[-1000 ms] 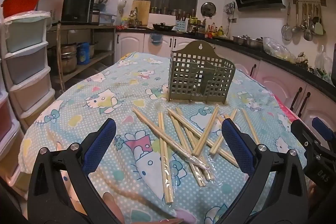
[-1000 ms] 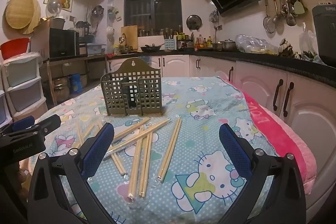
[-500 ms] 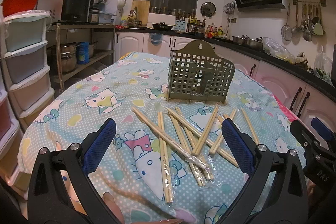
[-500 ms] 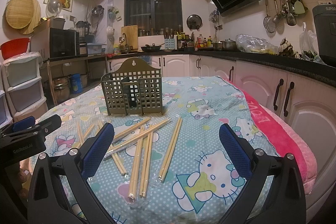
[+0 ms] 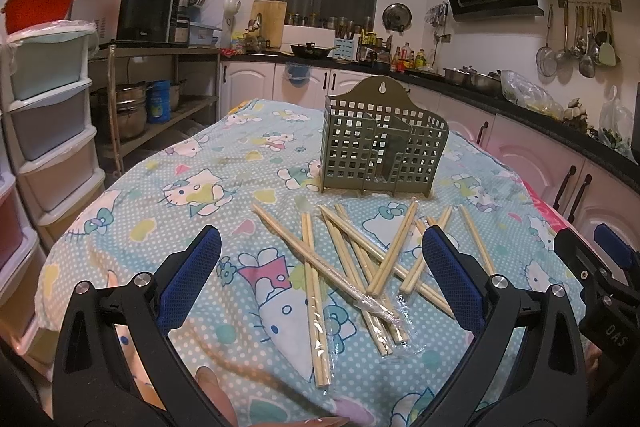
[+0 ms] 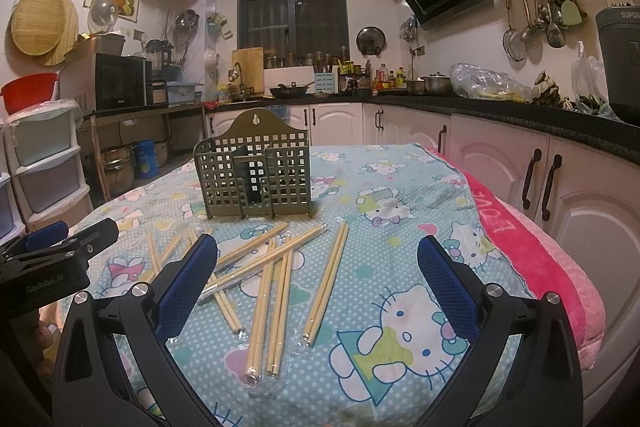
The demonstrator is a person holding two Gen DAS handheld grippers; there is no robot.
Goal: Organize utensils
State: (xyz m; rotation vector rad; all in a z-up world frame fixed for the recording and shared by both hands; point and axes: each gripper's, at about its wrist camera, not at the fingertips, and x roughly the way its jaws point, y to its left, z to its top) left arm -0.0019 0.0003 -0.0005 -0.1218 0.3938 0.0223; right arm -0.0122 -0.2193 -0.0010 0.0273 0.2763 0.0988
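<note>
Several pairs of wooden chopsticks in clear plastic sleeves lie scattered on the Hello Kitty tablecloth; they also show in the right wrist view. An olive-green perforated utensil holder stands upright just behind them, also in the right wrist view. My left gripper is open and empty, hovering above the near ends of the chopsticks. My right gripper is open and empty, over the right part of the pile. Each gripper appears at the edge of the other's view.
A pink towel lies along the table's right edge. White cabinets and a dark counter run along the right. Stacked plastic drawers stand to the left, and a metal shelf with pots behind them.
Both grippers have barely shifted; the views are nearly the same. Chopsticks and holder have not moved.
</note>
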